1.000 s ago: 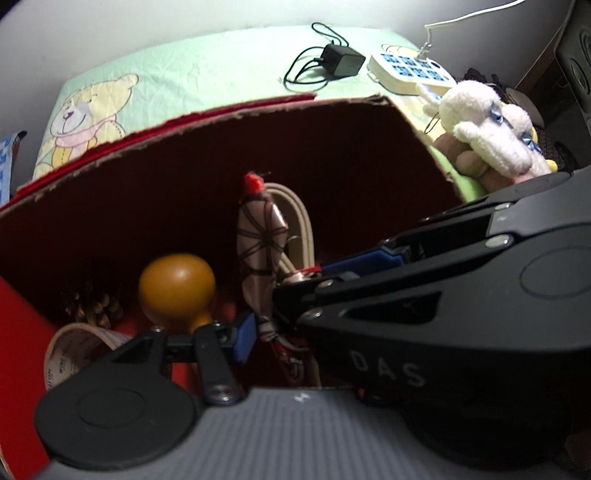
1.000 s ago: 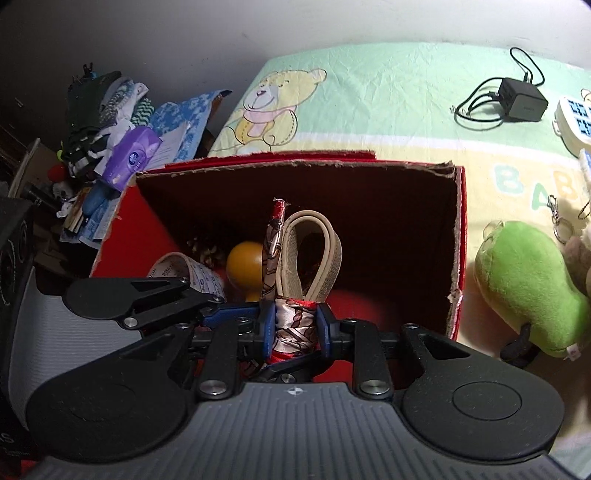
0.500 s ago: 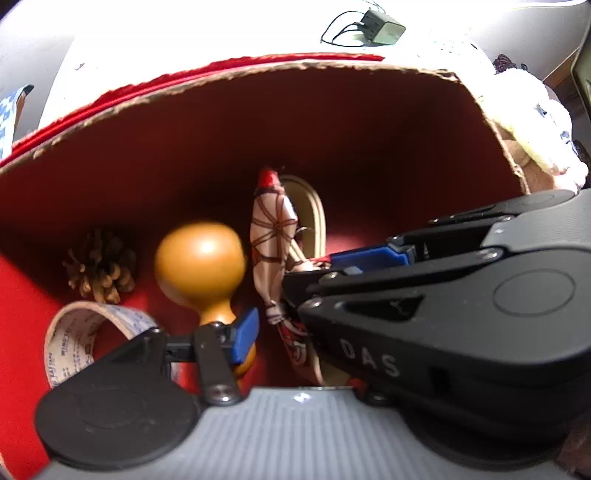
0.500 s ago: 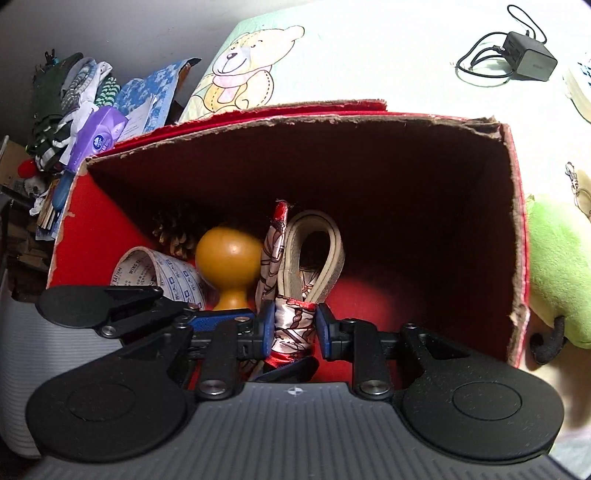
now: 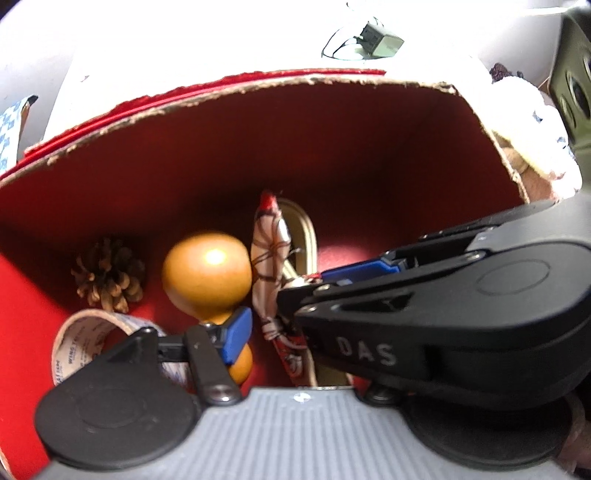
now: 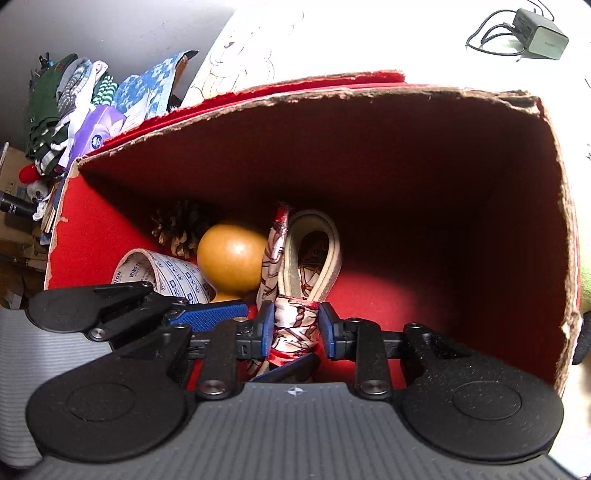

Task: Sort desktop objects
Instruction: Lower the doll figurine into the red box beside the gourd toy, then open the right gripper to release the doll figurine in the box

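Both grippers reach down into a red cardboard box [image 6: 369,147] [image 5: 258,129]. A rolled patterned scarf [image 6: 273,254] [image 5: 269,258] lies on its floor with a beige strap loop [image 6: 332,243]. My right gripper [image 6: 296,328] has the scarf's near end between its blue pads; the jaws are opening and the pads still touch the cloth. My left gripper [image 5: 291,332] [image 6: 247,343] straddles the same end; its jaws are opening too, with a gap between the visible pad [image 5: 236,332] and the scarf. Its other finger is hidden behind the right gripper [image 5: 306,291].
On the box floor to the left are an orange-brown gourd [image 6: 232,258], a pine cone [image 6: 181,225] and a printed tape roll [image 6: 155,269]. Outside lie a charger [image 6: 539,33], plush toys [image 5: 535,129] and a clutter pile [image 6: 74,110].
Both grippers have sunk deeper into the box with the scarf. The left jaws have spread clearly away from it; the right jaws have widened a little.
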A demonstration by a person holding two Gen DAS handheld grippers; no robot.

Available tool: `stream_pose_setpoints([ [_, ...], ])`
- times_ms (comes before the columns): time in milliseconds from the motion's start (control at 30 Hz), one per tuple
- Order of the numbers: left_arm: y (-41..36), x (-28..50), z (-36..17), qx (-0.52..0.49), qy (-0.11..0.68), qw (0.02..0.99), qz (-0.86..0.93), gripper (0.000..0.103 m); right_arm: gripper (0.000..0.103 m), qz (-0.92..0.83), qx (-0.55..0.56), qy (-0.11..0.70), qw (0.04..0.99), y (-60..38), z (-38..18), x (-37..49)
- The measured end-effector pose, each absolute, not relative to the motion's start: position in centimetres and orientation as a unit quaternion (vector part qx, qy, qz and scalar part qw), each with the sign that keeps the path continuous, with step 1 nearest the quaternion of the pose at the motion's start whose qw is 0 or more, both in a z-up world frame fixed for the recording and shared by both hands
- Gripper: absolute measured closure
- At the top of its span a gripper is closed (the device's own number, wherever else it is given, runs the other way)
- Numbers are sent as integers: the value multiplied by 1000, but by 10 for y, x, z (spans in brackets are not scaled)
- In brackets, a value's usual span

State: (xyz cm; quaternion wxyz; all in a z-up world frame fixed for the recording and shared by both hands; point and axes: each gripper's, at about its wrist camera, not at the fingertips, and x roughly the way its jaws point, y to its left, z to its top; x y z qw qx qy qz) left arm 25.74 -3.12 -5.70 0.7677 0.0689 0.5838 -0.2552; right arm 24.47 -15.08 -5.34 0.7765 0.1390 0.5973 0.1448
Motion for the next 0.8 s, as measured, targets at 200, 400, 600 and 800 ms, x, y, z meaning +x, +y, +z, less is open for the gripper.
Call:
stream_pose_setpoints([
  [200,-20,255,-51,54,564,782,-260,36,73,165,176,583,775,-160,-53,242],
  [400,-13,249,-45,51,547,794,-260,36,74,174,196,567,781,-165,-50,239],
  [600,-29,241,-41,54,539,803,-249,36,77,166,196,551,794,-166,-48,235],
  [800,-33,238,-41,59,524,814,-243,36,77,174,205,538,799,-168,-45,236],
])
